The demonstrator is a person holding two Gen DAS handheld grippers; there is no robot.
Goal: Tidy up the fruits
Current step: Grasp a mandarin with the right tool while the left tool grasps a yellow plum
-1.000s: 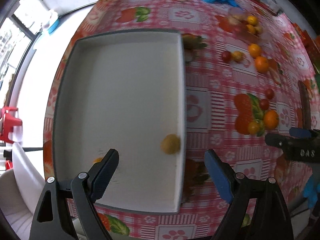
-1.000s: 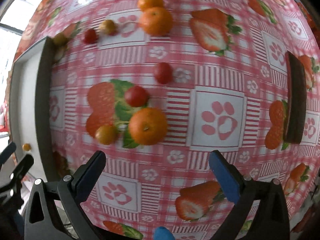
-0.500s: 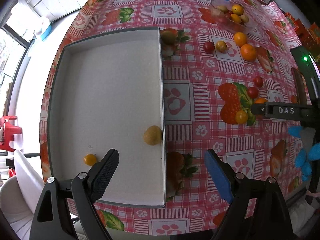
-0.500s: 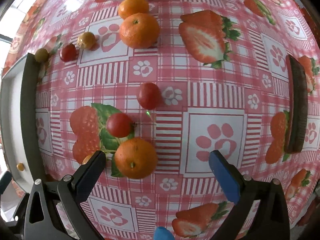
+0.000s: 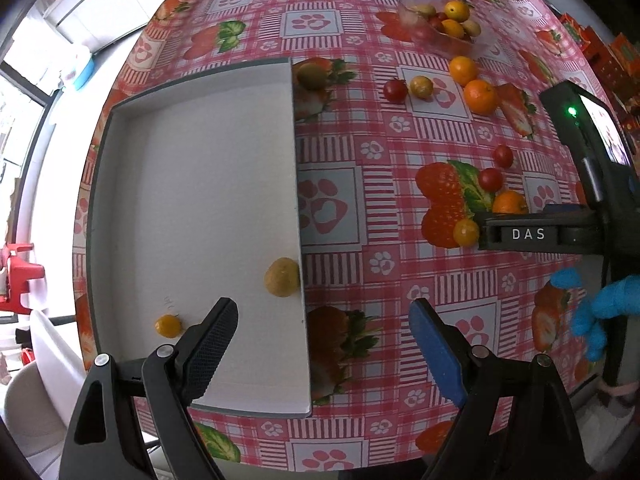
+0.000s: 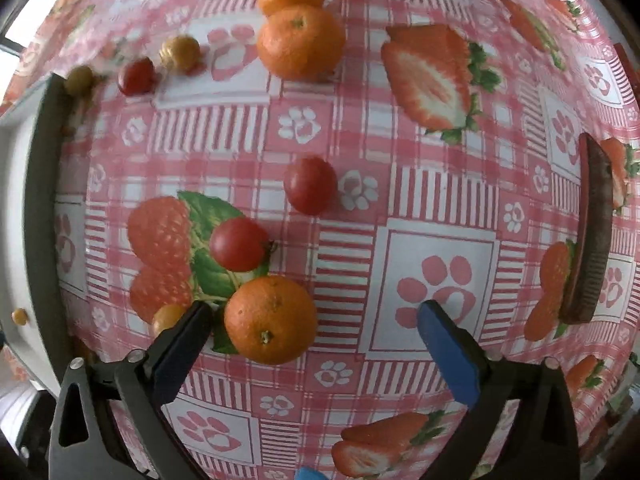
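A white tray (image 5: 192,208) with a grey rim holds a yellow-brown fruit (image 5: 282,282) and a small orange-yellow one (image 5: 168,326). My left gripper (image 5: 322,312) hangs open and empty above the tray's right edge. On the strawberry-print cloth lies an orange (image 6: 270,320) between the fingers of my right gripper (image 6: 312,316), nearer the left finger. Those jaws are closing, and the pads are clear of the orange. Two red cherry tomatoes (image 6: 239,244) (image 6: 310,190) lie just beyond it. A small yellow tomato (image 6: 168,318) peeks out behind the left finger.
Two more oranges (image 6: 300,42), a red tomato (image 6: 136,76) and a yellow one (image 6: 180,52) lie farther back. A clear bowl (image 5: 444,26) holds several fruits. A dark slab (image 6: 592,232) lies at the right. A blue-gloved hand (image 5: 600,308) holds the right gripper.
My right gripper has come down over the orange, which now sits between its fingers, and the jaws have narrowed a little. My left gripper has drifted right, off the tray's middle to its right edge.
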